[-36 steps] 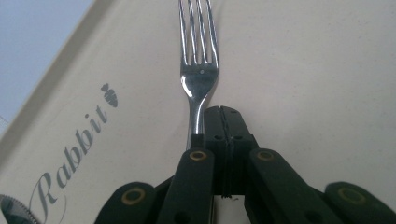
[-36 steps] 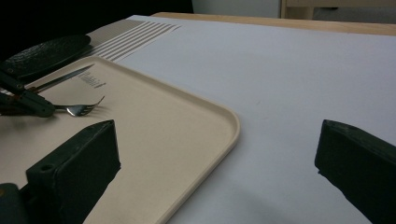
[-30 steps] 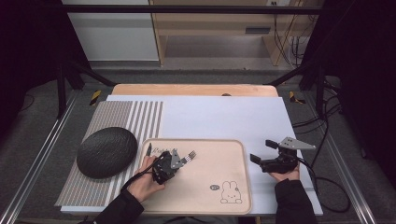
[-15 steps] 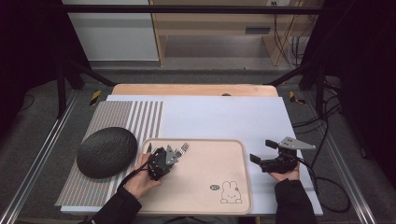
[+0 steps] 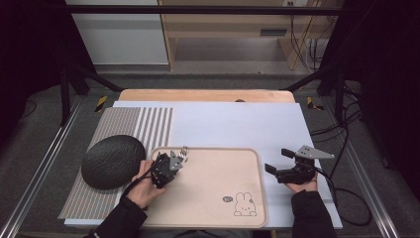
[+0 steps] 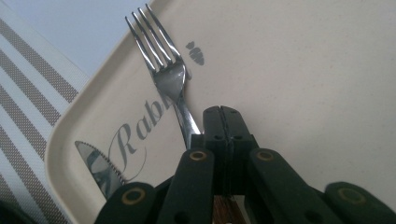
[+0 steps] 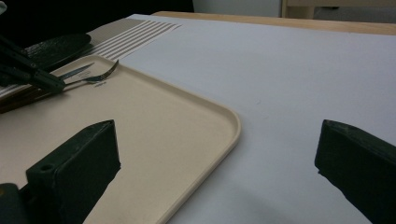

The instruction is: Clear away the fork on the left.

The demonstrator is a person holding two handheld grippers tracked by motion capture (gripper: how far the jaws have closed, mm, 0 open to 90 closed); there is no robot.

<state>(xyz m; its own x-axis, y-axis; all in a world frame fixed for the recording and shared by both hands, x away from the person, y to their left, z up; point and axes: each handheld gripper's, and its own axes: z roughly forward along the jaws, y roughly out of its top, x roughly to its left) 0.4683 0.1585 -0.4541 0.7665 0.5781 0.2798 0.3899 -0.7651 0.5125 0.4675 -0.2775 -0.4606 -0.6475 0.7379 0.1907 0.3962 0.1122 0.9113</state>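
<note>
Fork pinched over the tray's near-left corner

Your left gripper (image 6: 223,122) had its jaws pressed together on the fork (image 6: 163,70) handle, tines over the tray (image 6: 327,70) rim, a knife (image 6: 100,168) just beside. Your right gripper (image 7: 219,163) sat spread wide, right of the tray, holding nothing.

Left tongs (image 6: 223,116) rise from the bottom centre of the frame, jaws pressed together, clamped on the handle of a metal fork (image 6: 164,77). Fork runs up and left from the jaw tips, tines in the upper left of the frame. Under it a cream tray (image 6: 303,70) with grey "Rabb" lettering and a small carrot mark. Serrated knife (image 6: 100,165) tip lies on the tray at lower left. Striped mat (image 6: 28,93) along the left edge; pale surface (image 6: 70,23) at upper left.
</note>
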